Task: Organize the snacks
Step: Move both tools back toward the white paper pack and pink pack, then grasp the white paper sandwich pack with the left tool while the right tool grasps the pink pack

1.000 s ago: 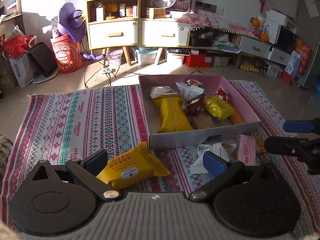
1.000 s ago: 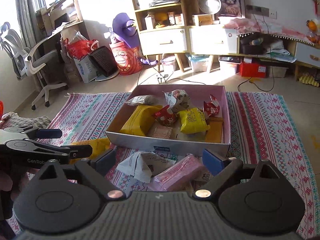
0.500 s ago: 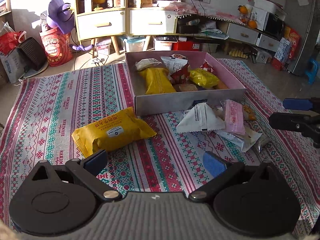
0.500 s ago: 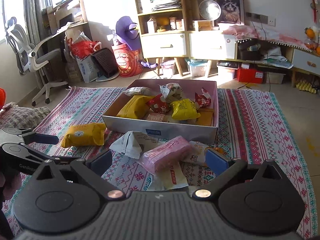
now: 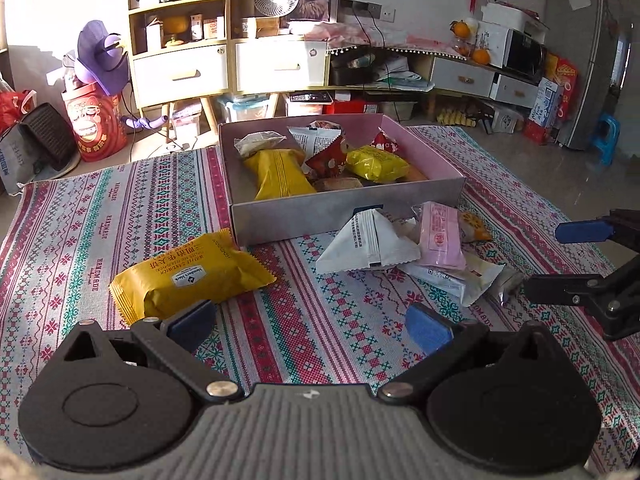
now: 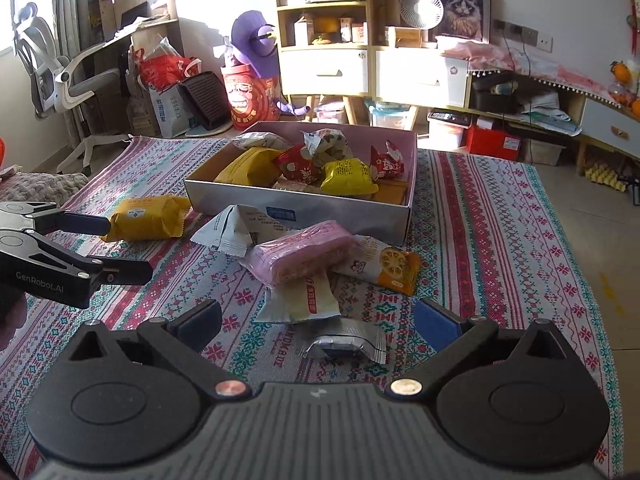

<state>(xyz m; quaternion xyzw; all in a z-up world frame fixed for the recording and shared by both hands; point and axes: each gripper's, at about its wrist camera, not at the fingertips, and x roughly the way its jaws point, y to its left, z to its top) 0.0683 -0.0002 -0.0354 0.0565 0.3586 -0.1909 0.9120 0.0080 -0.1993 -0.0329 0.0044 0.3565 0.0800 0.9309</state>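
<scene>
While my right claw (image 6: 318, 326) was opening, its jaws spread wide with nothing pressed between them, a small silver packet (image 6: 344, 346) lay on the patterned cloth (image 6: 500, 240) right between the blue pads. Just beyond it sat a loose heap: a pale yellow packet (image 6: 308, 300), a pink packet (image 6: 300, 254) lying across it, an orange-cornered packet (image 6: 384, 266) to the right and a white triangular pouch (image 6: 236, 232) to the left. My left claw (image 5: 306, 322) hung over the cloth with its jaws apart and empty; the yellow sandwich-biscuit pack (image 5: 188, 276) lay just ahead of its left pad, not touching that I could tell. Farther on stood the shallow pink box (image 5: 344, 210), its near wall touching the heap. Inside it I saw a long yellow pack (image 5: 278, 176), a red packet (image 5: 330, 158), a bright yellow packet (image 5: 376, 164), a white pouch (image 5: 310, 138) and a clear bag (image 5: 256, 142) at the back.
</scene>
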